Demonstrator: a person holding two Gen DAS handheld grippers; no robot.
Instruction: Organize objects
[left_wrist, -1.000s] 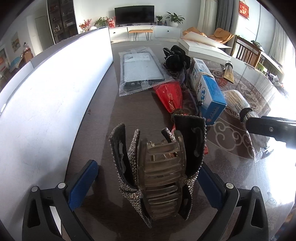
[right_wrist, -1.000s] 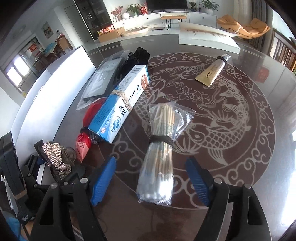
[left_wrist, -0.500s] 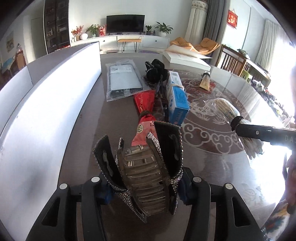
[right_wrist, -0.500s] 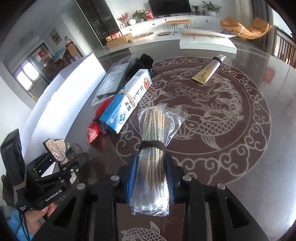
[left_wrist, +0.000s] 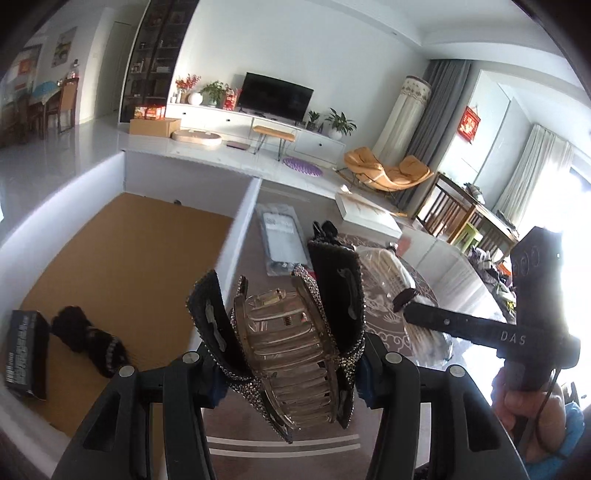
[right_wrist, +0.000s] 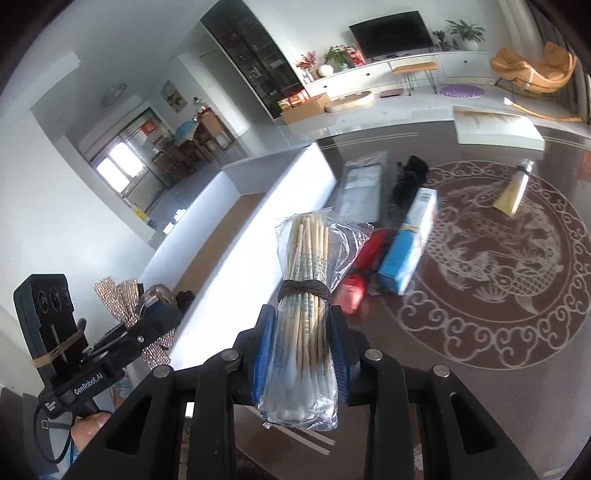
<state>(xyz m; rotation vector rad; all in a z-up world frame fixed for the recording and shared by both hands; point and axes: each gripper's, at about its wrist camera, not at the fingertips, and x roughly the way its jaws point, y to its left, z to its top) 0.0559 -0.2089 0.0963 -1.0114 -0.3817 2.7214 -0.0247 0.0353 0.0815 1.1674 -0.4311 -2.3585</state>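
Right now both tools carry a load above the counter (right_wrist: 480, 369). The left hand-held gripper (left_wrist: 291, 365) is clenched on a rhinestone hair claw (left_wrist: 284, 332), gripped low near its base, with the wide bow wings standing well above the pads. The right hand-held gripper (right_wrist: 301, 354) is clamped tight on a bagged bundle of cotton swabs (right_wrist: 304, 295), pinched below the dark band, and the top of the bundle pokes far out in front.

The white box (left_wrist: 243, 221) with the brown floor lies to the left, already holding a black box (left_wrist: 24, 354) and a dark furry item (left_wrist: 88, 343); it looks like the place both loads are bound for.

Risks, as I judge them: the claw is hard, curved and glittery, so it could pivot or squirt out of the pads if it is swung. The swab bag is slick film, and the sticks could slide through it. Both tools sit close together, so they may knock each other, or a load may clip the box wall.
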